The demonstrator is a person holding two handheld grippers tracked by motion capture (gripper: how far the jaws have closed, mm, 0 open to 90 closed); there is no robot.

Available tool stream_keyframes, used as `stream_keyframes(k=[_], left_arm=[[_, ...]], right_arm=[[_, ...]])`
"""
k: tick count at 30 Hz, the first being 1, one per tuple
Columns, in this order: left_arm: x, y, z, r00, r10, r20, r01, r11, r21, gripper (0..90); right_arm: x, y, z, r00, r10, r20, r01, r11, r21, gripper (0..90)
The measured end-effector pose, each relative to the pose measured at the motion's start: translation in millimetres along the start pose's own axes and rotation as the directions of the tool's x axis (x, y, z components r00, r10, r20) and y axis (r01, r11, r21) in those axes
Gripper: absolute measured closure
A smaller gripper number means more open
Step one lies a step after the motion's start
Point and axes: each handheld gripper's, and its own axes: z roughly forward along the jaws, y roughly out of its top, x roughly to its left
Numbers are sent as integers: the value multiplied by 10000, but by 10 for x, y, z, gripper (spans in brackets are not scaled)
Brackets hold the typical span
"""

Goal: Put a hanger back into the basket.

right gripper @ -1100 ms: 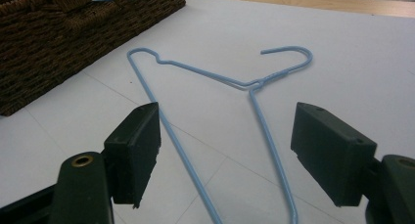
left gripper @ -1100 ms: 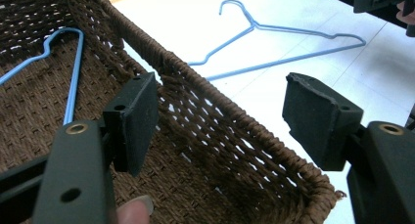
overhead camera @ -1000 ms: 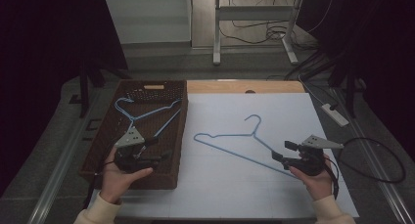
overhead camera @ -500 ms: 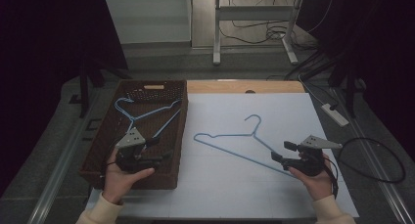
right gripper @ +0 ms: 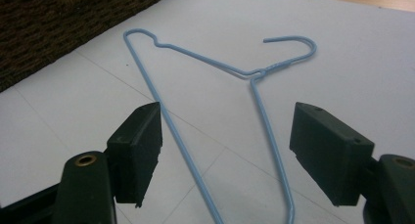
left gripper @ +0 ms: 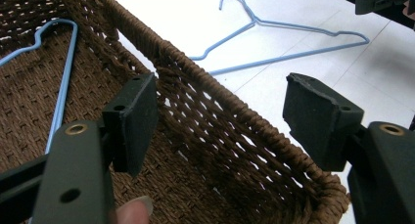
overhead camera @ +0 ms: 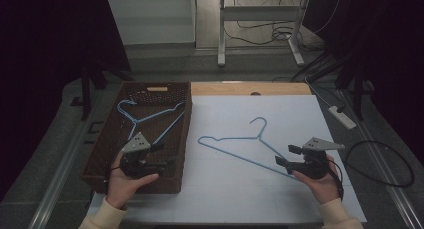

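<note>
Lying unlabelled on the table (overhead camera: 240, 189), the blue hanger (overhead camera: 235, 146) sits between the right gripper (overhead camera: 285, 156)'s spread fingers; left gripper (overhead camera: 165, 156) likewise agape

Cream sleeves (overhead camera: 102, 215), black tongs (overhead camera: 283, 155) (grey three-cornered plates, trailing cables)

Overhead view faces forward; both close gripper views share the hanger (right gripper: 215, 77).

A light blue wire hanger (overhead camera: 247, 144) lies on the white desk (overhead camera: 235, 189); a second blue hanger (overhead camera: 145, 120) sits in the dark brown woven basket (overhead camera: 100, 161). Each tool has black jaws and a grey plate.
</note>
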Motion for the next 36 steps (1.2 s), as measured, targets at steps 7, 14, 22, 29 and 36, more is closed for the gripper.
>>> stream_keyframes(k=[7,14,22,29,36], left_arm=[[-23,-5,-5,10000,14,68,-14,10000,-13,305],[-58,-15,15,9998,76,161,-77,10000,64,305],[-63,-21,40,9997,75,250,-78,9999,132,304],[-60,-26,57,9995,43,317,-48,9998,168,304],[-49,-30,59,9994,38,339,-44,9998,186,304]], right_arm=[[131,87,134,9997,-213,-127,220,9980,595,312],[154,181,327,9987,-505,81,486,9868,1542,346],[-54,280,428,9968,-432,676,283,9779,2074,358],[-224,442,632,9955,-632,709,367,9443,3271,336],[-301,553,839,9961,-645,607,348,9151,4017,344]])
